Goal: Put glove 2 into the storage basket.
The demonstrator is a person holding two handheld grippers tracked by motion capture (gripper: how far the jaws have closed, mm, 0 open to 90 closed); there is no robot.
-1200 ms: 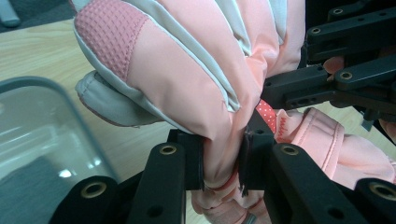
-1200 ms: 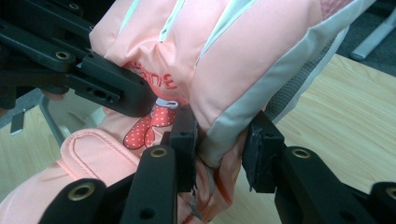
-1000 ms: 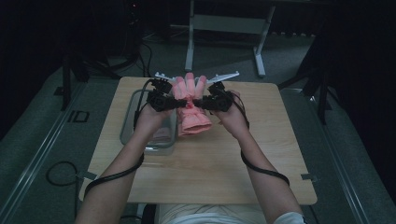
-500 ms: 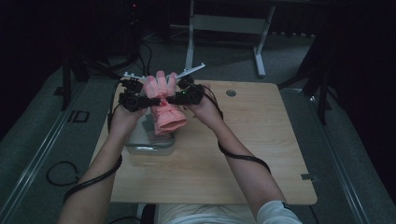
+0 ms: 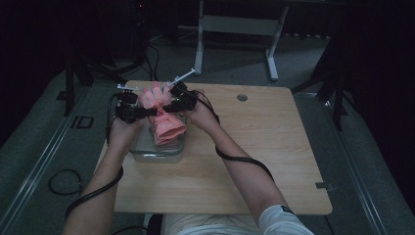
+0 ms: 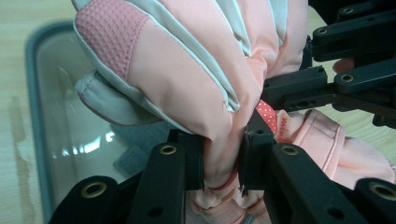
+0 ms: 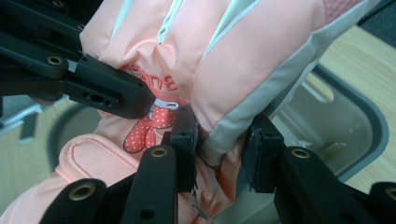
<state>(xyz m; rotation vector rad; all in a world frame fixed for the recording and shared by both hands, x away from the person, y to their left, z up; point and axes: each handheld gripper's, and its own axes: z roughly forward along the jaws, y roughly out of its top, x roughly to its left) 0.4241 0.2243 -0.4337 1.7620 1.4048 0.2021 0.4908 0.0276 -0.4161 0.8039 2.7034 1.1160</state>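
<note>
Both grippers pinch a pink padded ski glove [image 5: 161,115] above the clear plastic bin [image 5: 157,152] at the table's [image 5: 274,161] left: left gripper [image 6: 222,161] and right gripper [image 7: 219,156] each clamp a fold. It looks soft, light and squashy, best held at the edges. Its cuff end is probably inside the bin, hidden.

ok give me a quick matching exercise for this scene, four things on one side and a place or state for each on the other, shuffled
Things:
1. pink glove
2. clear container
3. left gripper
4. round hole

Places or states:
A. resting on the wooden table, under the glove
B. in the table top, far side, right of both hands
C. held up between two grippers, cuff hanging down
D. jaws shut on the glove's edge

Pairs: 1-C, 2-A, 3-D, 4-B

The right gripper also pinches the glove.
</note>
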